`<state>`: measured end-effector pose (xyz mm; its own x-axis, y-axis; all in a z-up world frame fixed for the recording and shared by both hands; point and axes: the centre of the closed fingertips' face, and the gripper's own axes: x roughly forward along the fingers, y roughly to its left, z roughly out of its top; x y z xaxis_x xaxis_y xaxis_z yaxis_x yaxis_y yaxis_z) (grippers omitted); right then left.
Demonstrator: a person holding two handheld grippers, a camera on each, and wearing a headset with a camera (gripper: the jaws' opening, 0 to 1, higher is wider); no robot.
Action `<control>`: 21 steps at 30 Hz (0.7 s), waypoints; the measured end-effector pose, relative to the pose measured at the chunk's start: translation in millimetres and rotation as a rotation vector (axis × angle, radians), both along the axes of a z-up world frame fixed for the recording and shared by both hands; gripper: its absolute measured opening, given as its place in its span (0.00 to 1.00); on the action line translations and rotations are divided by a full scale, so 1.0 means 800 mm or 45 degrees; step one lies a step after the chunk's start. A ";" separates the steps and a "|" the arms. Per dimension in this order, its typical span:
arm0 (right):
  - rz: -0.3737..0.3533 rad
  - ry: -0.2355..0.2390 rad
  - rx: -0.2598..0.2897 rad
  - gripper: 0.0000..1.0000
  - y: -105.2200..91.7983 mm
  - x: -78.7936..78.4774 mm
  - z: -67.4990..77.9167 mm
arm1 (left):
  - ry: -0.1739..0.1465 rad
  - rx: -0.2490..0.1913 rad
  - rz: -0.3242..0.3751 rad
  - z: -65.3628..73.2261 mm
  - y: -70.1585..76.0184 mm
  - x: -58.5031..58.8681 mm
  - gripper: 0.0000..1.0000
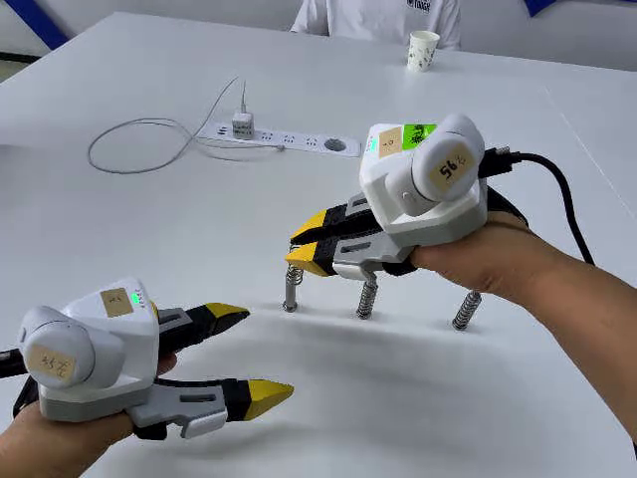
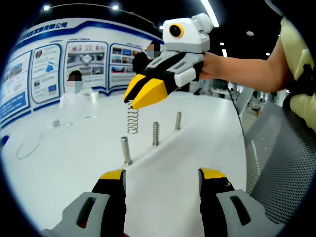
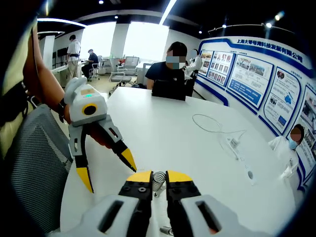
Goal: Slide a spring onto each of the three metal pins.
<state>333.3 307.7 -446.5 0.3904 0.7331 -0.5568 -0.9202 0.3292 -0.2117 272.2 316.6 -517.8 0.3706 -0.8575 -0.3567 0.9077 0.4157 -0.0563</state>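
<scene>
Our right gripper [image 1: 297, 249] clenched on a spring [image 2: 132, 121] near the bare pin [image 2: 127, 150], our left gripper [image 1: 269, 353] spread open and empty, we see two other pins [image 2: 155, 133] wearing springs, white table [image 1: 149, 249] beneath.

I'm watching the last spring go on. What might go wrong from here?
The spring hangs from the very tips of the right gripper, so it may swing or slip out. Its lower end looks offset from the bare pin, so it may catch the pin's top or miss.
</scene>
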 end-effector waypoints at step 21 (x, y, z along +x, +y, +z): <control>-0.035 0.033 -0.010 0.11 0.002 0.017 -0.014 | 0.002 -0.004 0.011 0.000 0.005 0.003 0.60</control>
